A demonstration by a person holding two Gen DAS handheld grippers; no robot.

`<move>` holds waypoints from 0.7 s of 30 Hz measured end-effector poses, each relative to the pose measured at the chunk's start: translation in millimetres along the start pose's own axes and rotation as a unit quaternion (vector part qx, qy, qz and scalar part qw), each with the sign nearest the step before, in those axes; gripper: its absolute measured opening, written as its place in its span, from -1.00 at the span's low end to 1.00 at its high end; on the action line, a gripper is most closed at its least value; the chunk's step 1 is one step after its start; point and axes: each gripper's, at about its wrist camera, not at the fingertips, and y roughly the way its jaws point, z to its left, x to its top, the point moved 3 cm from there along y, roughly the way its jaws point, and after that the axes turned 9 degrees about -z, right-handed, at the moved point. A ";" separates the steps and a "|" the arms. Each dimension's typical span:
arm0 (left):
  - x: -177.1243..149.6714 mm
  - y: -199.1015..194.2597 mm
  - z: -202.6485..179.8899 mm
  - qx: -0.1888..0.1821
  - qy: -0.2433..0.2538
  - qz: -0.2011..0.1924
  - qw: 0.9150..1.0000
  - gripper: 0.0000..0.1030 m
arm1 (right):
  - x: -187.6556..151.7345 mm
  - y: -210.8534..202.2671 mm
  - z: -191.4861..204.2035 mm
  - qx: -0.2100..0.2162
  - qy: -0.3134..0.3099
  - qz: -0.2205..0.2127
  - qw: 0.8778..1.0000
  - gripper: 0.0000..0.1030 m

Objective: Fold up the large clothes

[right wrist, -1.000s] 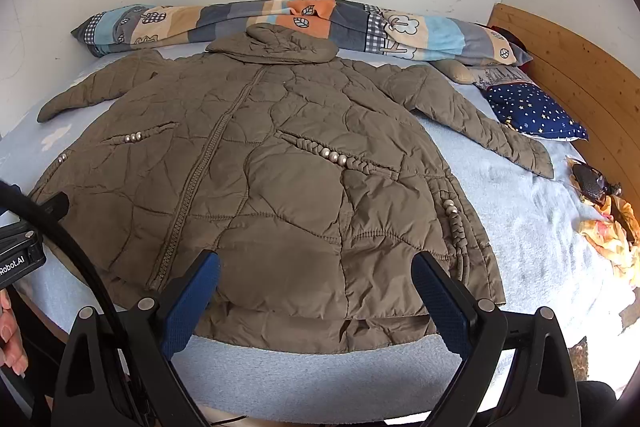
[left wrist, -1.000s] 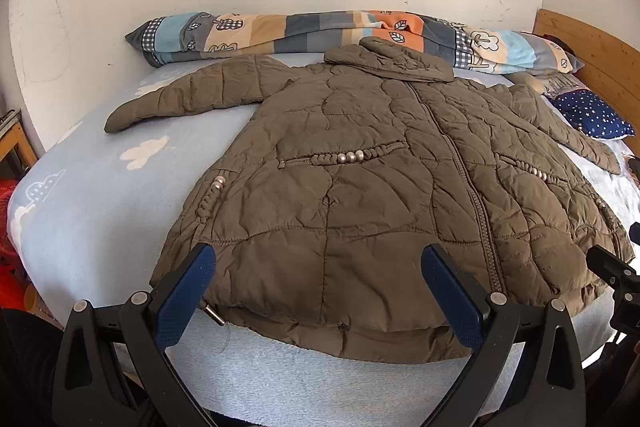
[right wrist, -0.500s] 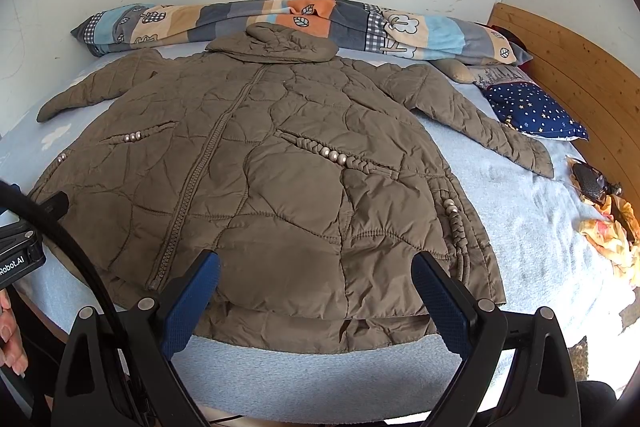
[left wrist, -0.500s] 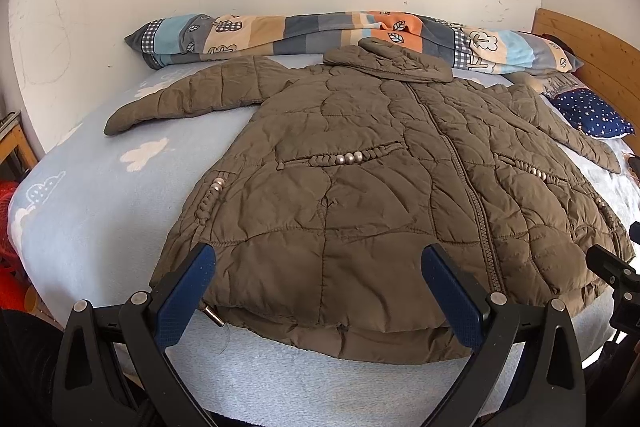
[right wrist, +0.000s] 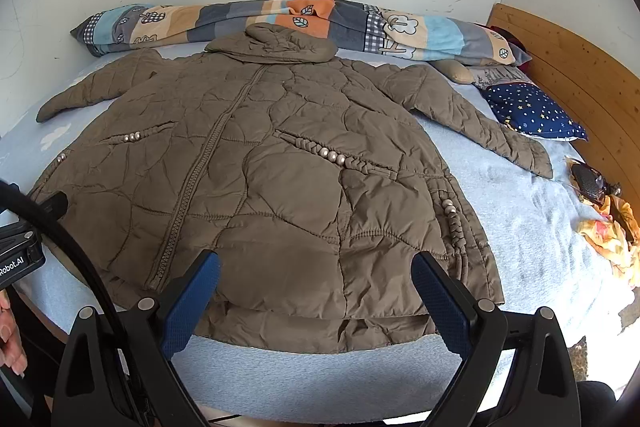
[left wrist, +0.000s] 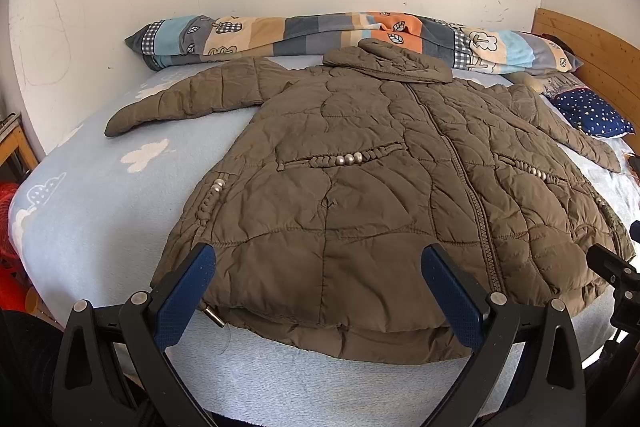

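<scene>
A large olive-brown quilted jacket (left wrist: 360, 163) lies flat, front up and zipped, on a light blue bed (left wrist: 92, 203), with both sleeves spread out and the hood at the far end. It also shows in the right wrist view (right wrist: 256, 163). My left gripper (left wrist: 320, 267) is open and empty, hovering just above the jacket's near hem on its left half. My right gripper (right wrist: 316, 275) is open and empty, above the near hem on the right half.
A rolled patchwork quilt (left wrist: 340, 35) lies along the white wall behind the hood. A navy star-print pillow (right wrist: 532, 111) and a wooden headboard (right wrist: 568, 75) are at the right. A dark object (right wrist: 592, 183) and yellow cloth (right wrist: 612, 231) lie on the right bed edge.
</scene>
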 end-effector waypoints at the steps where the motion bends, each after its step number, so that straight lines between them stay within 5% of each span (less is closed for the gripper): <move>1: 0.7 0.0 0.1 0.000 0.000 0.000 1.000 0.99 | -0.1 0.0 -0.1 0.000 0.000 0.000 1.000 0.91; 8: 43.4 -1.2 13.6 0.014 -0.003 -0.048 0.999 1.00 | 22.2 -3.6 -41.0 0.010 0.068 -0.016 0.998 0.91; 14: 121.4 20.4 41.7 0.037 -0.014 -0.098 0.994 1.00 | 67.5 2.4 -164.5 -0.034 0.209 -0.051 0.976 0.91; 21: 205.7 57.8 55.5 0.059 -0.024 -0.138 0.988 1.00 | 104.9 6.1 -271.8 -0.091 0.292 -0.092 0.948 0.91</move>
